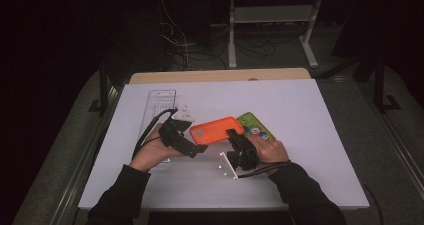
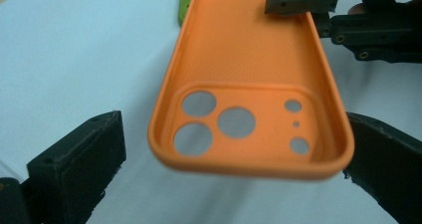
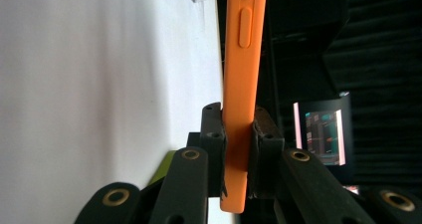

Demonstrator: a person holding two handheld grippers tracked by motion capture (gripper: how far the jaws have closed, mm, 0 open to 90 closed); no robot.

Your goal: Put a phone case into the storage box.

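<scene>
The orange phone case (image 2: 249, 84), hollow side up with round camera holes, is pinched by the right gripper (image 1: 236, 137); the left gripper (image 1: 192, 135) has its jaws spread.

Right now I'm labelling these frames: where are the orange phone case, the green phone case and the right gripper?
orange phone case (image 2: 244, 45), left gripper view, inner back panel.
green phone case (image 1: 248, 120), high view, far end.
right gripper (image 3: 238, 149), right gripper view, between its fingertips.
</scene>
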